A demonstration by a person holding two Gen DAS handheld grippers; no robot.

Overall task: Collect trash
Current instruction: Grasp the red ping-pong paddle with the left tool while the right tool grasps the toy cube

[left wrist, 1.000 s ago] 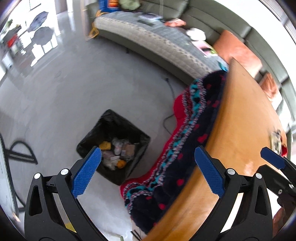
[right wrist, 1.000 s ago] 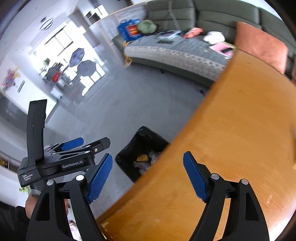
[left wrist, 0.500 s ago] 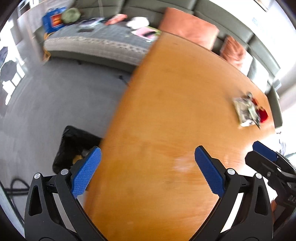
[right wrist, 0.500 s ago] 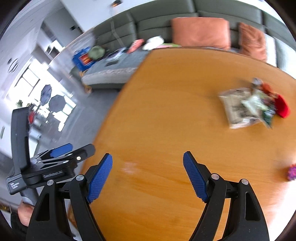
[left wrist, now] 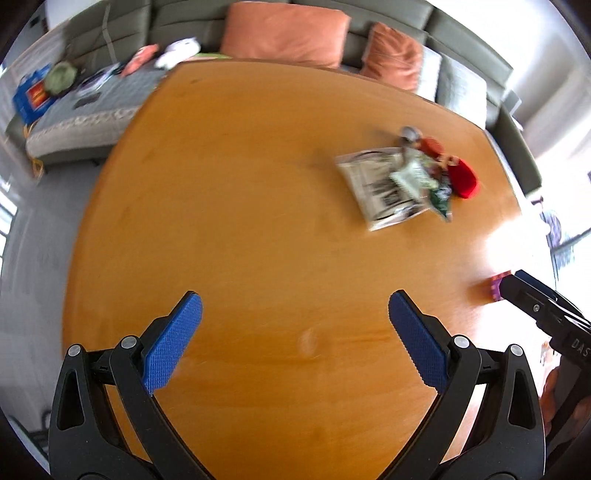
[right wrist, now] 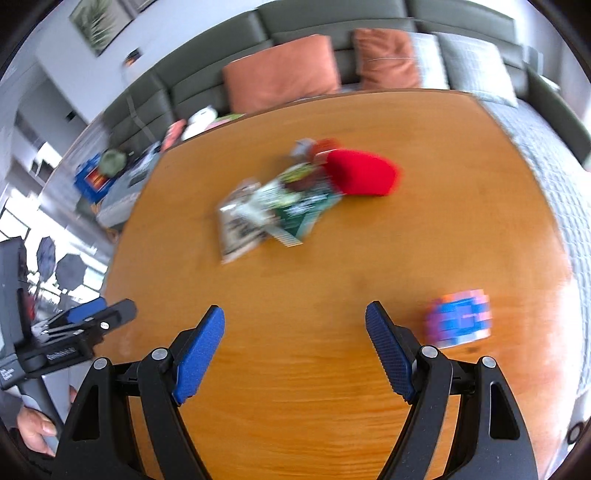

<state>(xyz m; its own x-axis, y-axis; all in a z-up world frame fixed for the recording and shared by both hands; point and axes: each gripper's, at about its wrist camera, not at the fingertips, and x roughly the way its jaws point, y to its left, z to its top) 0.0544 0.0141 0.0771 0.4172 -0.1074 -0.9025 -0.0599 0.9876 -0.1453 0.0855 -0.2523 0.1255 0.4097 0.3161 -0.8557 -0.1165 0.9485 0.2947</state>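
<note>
A heap of trash lies on the wooden table (left wrist: 240, 229): a clear printed wrapper (left wrist: 380, 188) (right wrist: 240, 229), a green packet (right wrist: 306, 210) and a red soft item (left wrist: 463, 177) (right wrist: 362, 171). A small pink and blue packet (right wrist: 460, 319) (left wrist: 495, 286) lies apart, nearer the right. My left gripper (left wrist: 293, 314) hovers open over bare wood, well short of the heap. Over the table my right gripper (right wrist: 295, 325) is open too, with the pink packet just right of its right finger. Nothing sits between either pair of pads. Both views are motion-blurred.
A grey-green sofa (left wrist: 461, 44) with orange cushions (left wrist: 284, 33) runs behind the table. A grey padded bench (left wrist: 85, 110) with clutter stands at the left. The other gripper's body shows at the edge of each view, and a hand (right wrist: 35, 430) holds the left one.
Both grippers swung from the floor bin and the table's edge onto the tabletop, rolling as they went. The bin and blanket left view; the trash heap and pink packet came into view.
</note>
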